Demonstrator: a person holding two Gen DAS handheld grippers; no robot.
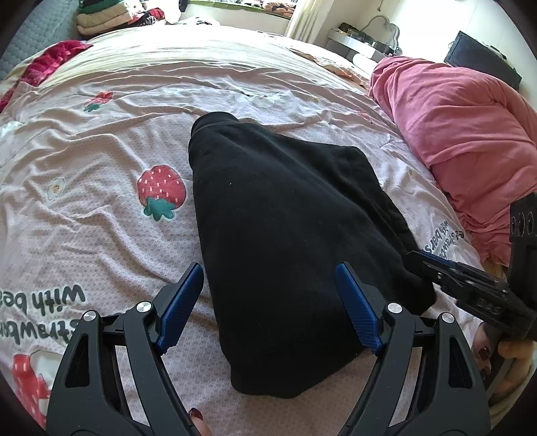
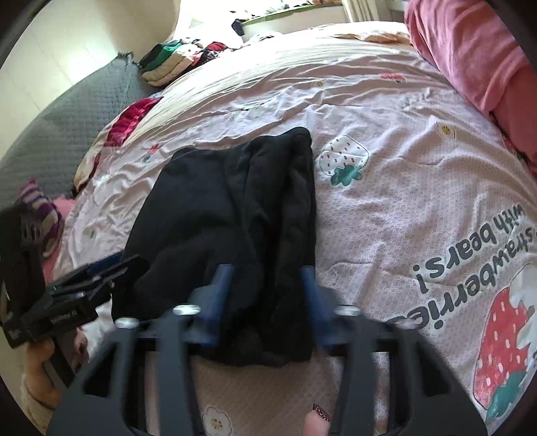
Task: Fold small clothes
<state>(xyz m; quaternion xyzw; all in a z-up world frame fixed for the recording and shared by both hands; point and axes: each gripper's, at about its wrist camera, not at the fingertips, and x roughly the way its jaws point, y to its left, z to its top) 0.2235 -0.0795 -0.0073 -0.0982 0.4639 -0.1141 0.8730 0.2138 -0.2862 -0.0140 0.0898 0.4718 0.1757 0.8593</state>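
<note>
A black garment lies folded lengthwise on the strawberry-print bedsheet, its narrow end pointing away from me. My left gripper is open, with its blue pads astride the garment's near end and not pressing on it. In the right wrist view the same garment runs up the middle. My right gripper is blurred, its blue fingers closed in on a thick fold at the near right edge. It shows from the side as the right gripper, tips at the cloth's edge.
A pink quilt is heaped along the right of the bed. A pile of folded clothes sits at the far left corner, with a red cloth nearby. A grey quilted cover and a striped sock lie off to the left.
</note>
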